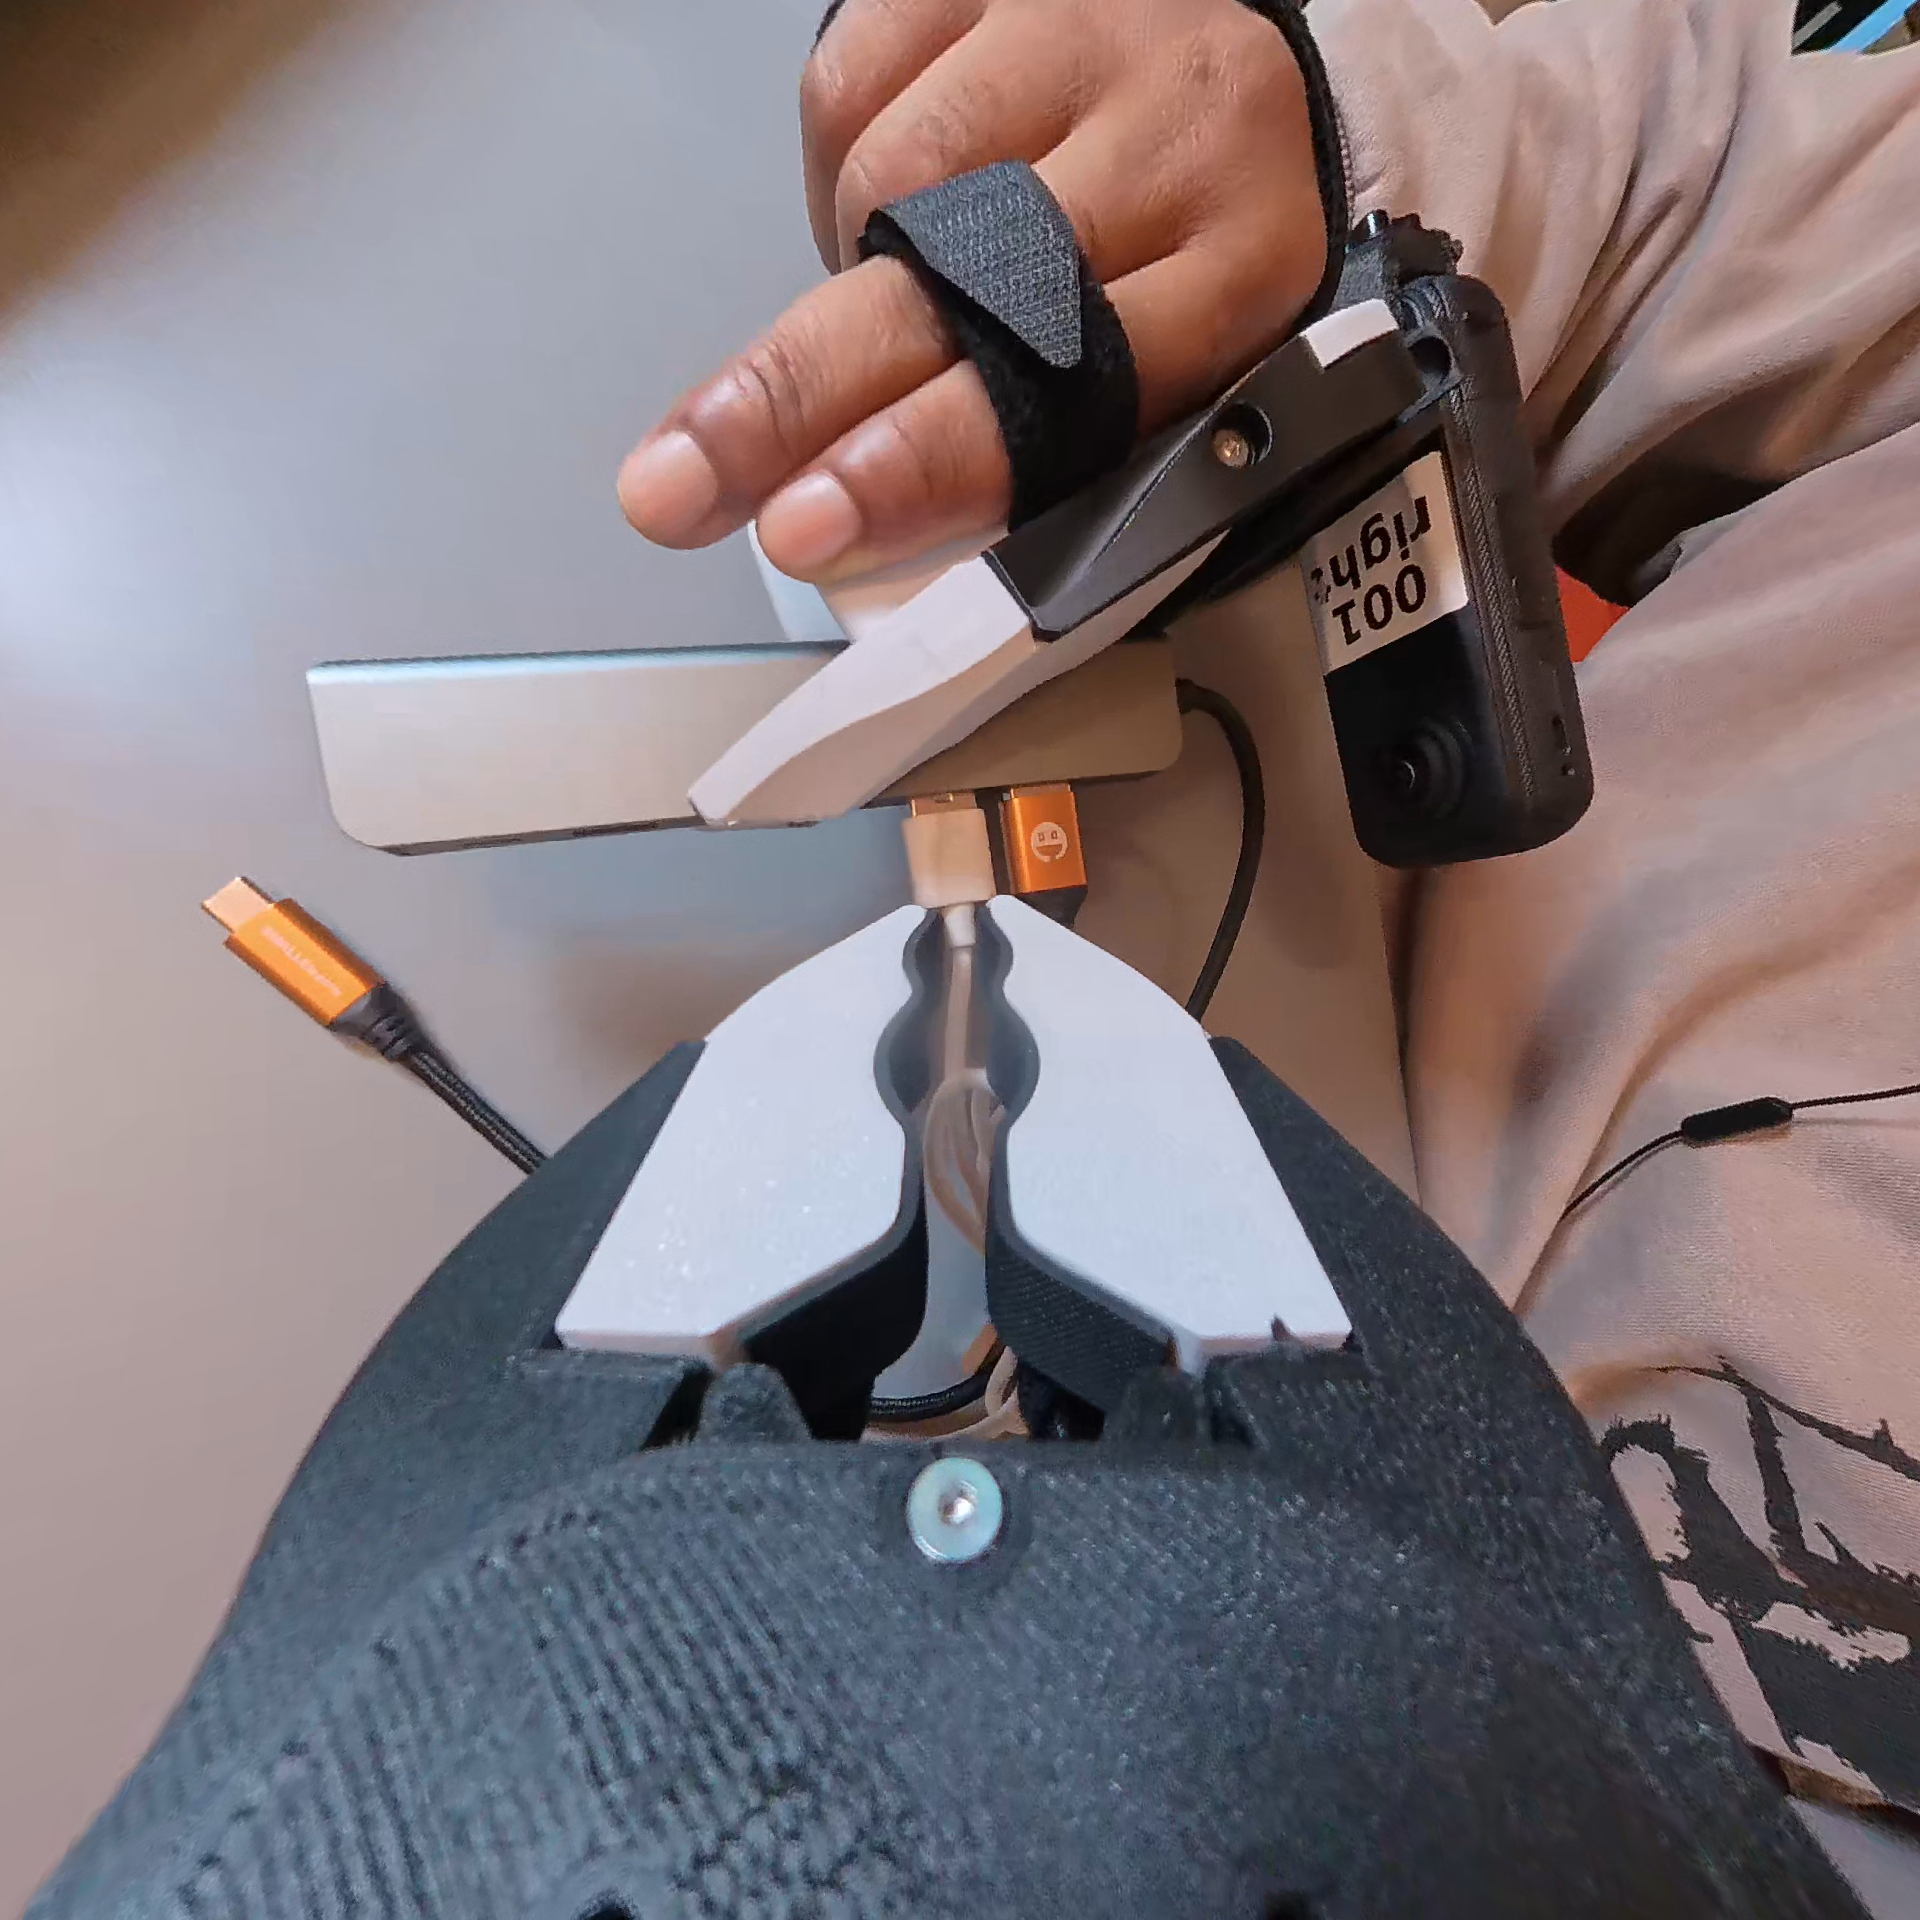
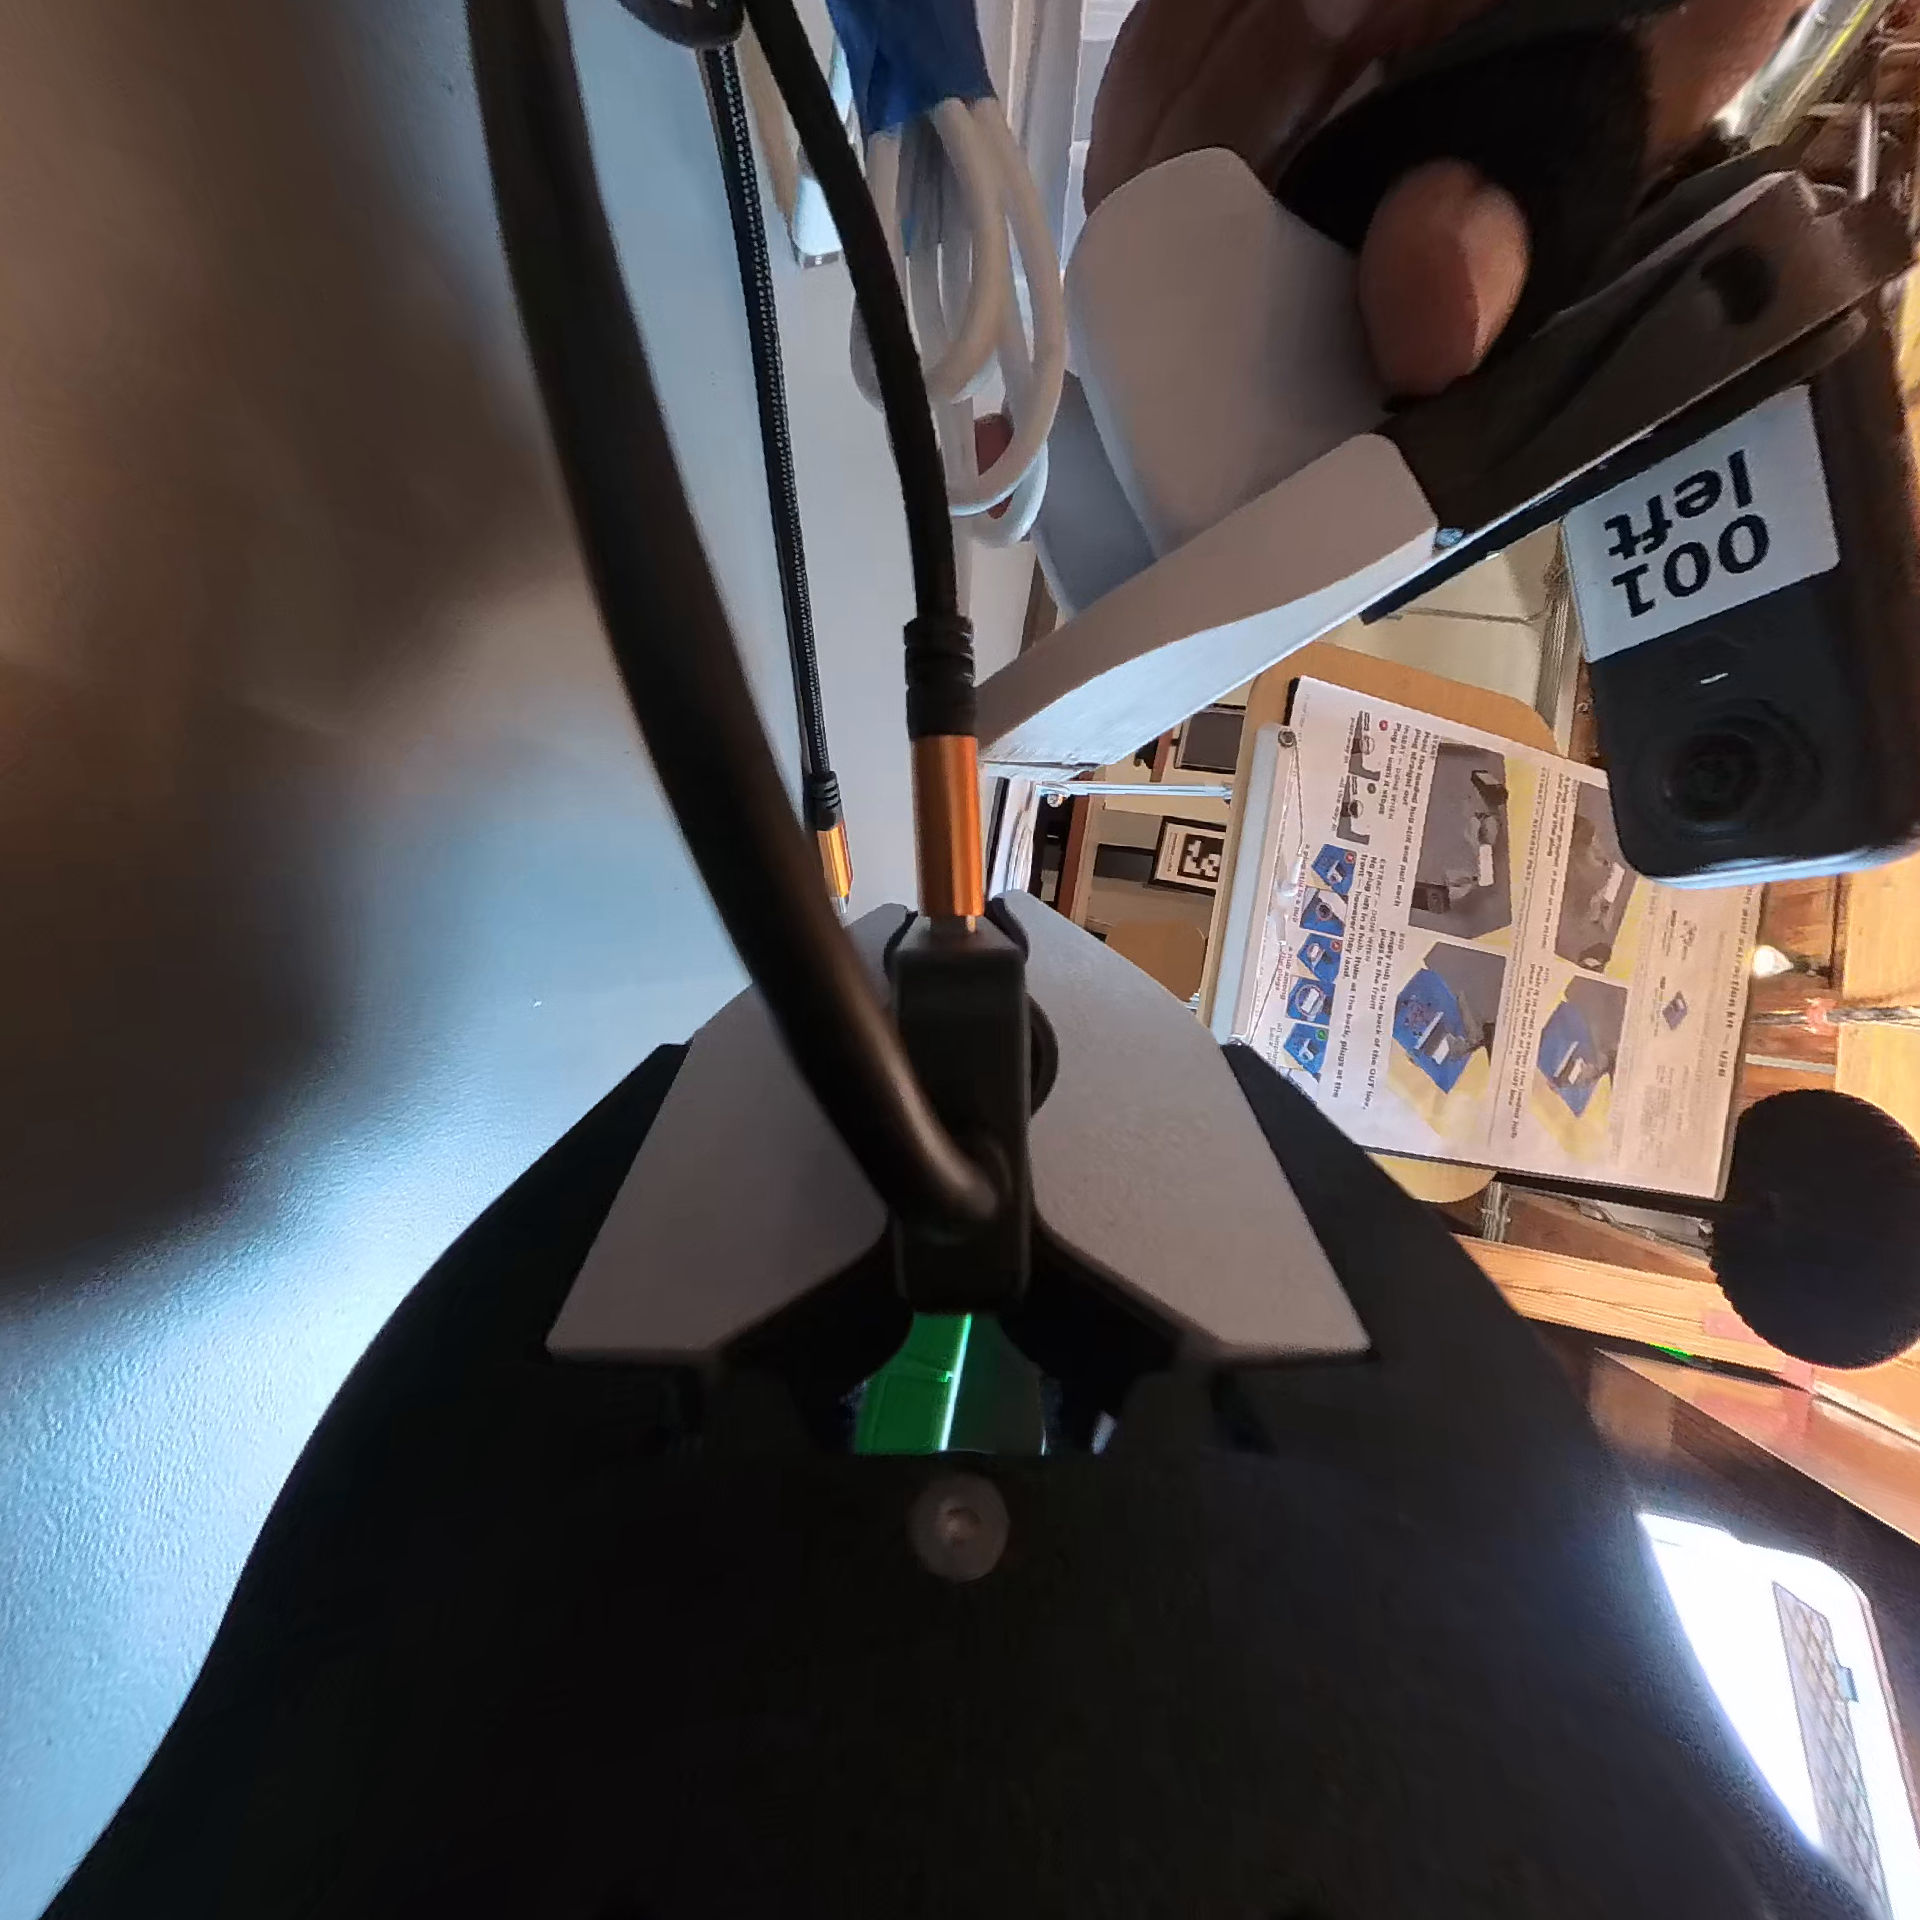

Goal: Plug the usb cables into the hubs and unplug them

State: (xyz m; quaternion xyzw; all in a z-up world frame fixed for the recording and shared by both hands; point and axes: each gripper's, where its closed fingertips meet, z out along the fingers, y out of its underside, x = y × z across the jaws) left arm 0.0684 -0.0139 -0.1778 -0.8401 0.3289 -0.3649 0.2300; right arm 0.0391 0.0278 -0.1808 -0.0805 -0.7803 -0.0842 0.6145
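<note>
In the left wrist view my left gripper (image 1: 956, 914) is shut on a white cable, just behind its white USB plug (image 1: 945, 852). The plug stands at a port in the edge of the silver hub (image 1: 520, 748), with some of its metal tip showing. An orange plug (image 1: 1042, 847) sits in the port beside it. My right gripper (image 1: 748, 748) clamps the hub, one finger across its face. In the right wrist view my right gripper (image 2: 956, 925) is shut on the hub (image 2: 961, 1039), seen end-on, with the orange plug (image 2: 948, 821) sticking out. The left gripper (image 2: 1029, 675) is beside it.
A loose orange plug (image 1: 296, 971) on a braided cable lies left of the hub on the grey table (image 1: 260, 468). The hub's black cable (image 2: 623, 520) loops up. White cable coils (image 2: 997, 312) hang nearby. A printed sheet (image 2: 1455, 935) and a laptop keyboard (image 2: 1818, 1714) are at the right. The gap from one gripper's tips to the other's is roughly 5 cm.
</note>
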